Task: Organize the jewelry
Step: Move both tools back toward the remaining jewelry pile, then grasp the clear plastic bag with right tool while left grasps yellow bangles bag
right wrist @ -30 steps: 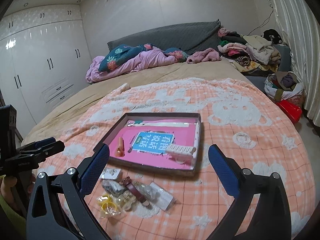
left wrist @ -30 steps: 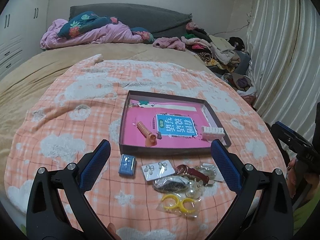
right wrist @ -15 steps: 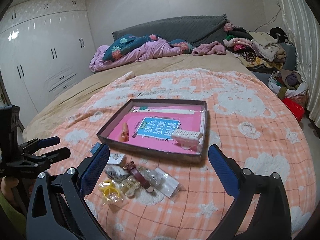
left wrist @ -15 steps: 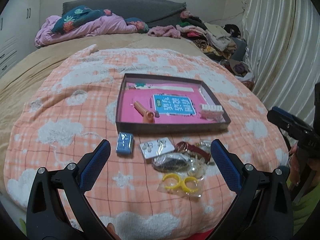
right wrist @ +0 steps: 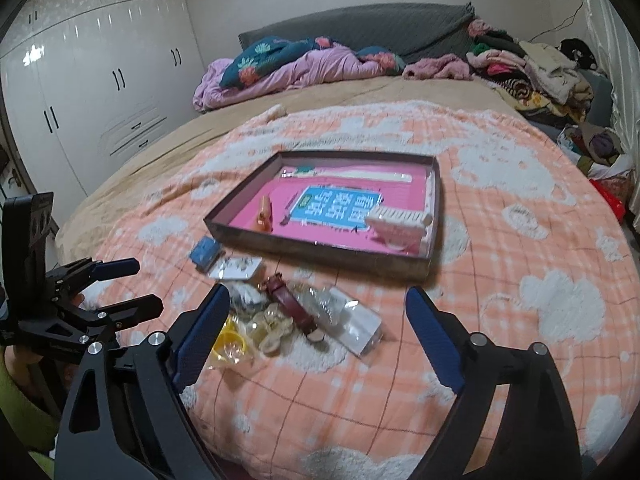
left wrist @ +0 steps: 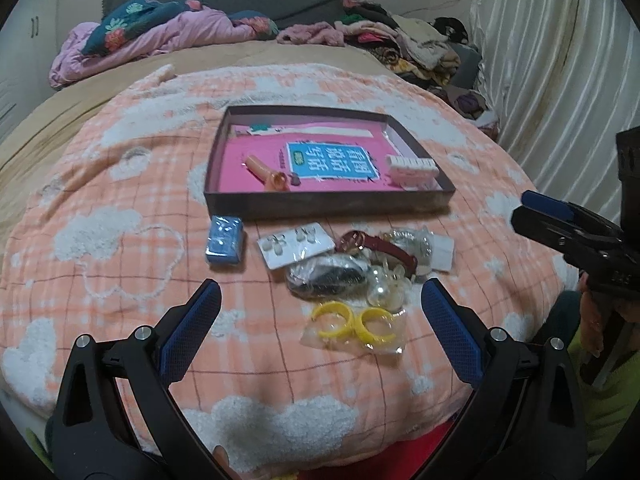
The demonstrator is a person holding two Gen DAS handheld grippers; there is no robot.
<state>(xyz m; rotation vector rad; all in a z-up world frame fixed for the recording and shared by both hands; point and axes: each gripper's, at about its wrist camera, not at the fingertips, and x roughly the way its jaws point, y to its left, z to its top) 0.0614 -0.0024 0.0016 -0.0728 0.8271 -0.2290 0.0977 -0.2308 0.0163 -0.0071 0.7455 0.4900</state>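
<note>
A dark shallow box [left wrist: 320, 204] with a pink floor lies on the orange blanket; it also shows in the right wrist view [right wrist: 332, 250]. In front of it lies a jewelry pile: a small blue box [left wrist: 225, 239], an earring card [left wrist: 295, 243], a dark red watch [left wrist: 380, 246], a dark bagged item [left wrist: 328, 276] and yellow rings in a bag [left wrist: 354, 322]. My left gripper [left wrist: 318, 328] is open, above the near blanket edge, with the yellow rings between its fingers. My right gripper [right wrist: 318, 326] is open over the pile, around the watch [right wrist: 290, 306].
Inside the box lie an orange tube [left wrist: 268, 172], a blue printed card [left wrist: 332, 162] and a white comb-like piece [left wrist: 412, 166]. Bedding [left wrist: 160, 28] and clothes [left wrist: 404, 48] are piled at the bed's far end. A curtain [left wrist: 560, 72] hangs right; wardrobes [right wrist: 80, 92] stand left.
Both grippers have pulled back and down toward the near blanket edge, so the pile now sits between their fingers. Nothing on the blanket has moved.
</note>
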